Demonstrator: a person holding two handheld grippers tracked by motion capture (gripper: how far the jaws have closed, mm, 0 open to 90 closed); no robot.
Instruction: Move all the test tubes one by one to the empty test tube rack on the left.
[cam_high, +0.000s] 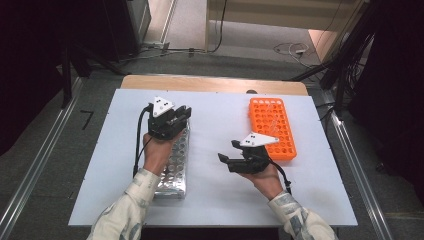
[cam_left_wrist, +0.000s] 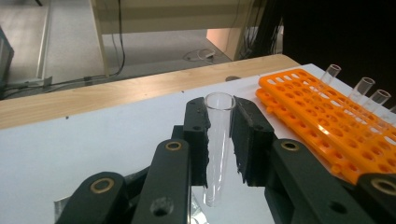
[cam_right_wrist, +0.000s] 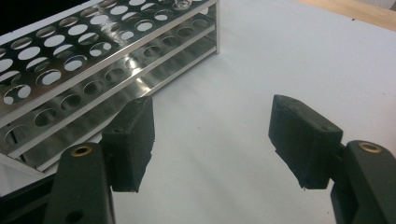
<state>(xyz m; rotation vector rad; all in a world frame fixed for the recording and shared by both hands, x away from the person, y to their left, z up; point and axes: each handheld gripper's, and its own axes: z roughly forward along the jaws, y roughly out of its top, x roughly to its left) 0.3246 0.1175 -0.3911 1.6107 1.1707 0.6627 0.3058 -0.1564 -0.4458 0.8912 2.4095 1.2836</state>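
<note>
My left gripper (cam_left_wrist: 219, 140) is shut on a clear glass test tube (cam_left_wrist: 217, 144), which stands upright between the pads with its open mouth on top. In the high view the left gripper (cam_high: 181, 116) hangs over the far end of the steel tube rack (cam_high: 173, 170). My right gripper (cam_right_wrist: 215, 140) is open with only bare table between its pads; the steel tube rack (cam_right_wrist: 88, 60) lies just to its left. Seen from above, the right gripper (cam_high: 227, 151) rests mid-table, left of the orange tube rack (cam_high: 272, 127). The orange tube rack (cam_left_wrist: 327, 116) holds several clear tubes (cam_left_wrist: 366, 91).
Both racks stand on a white board (cam_high: 220, 190) laid over a wooden table (cam_high: 210, 83). Floor, cables (cam_high: 295, 49) and dark stands surround the table. Open board lies between the two racks and along the near edge.
</note>
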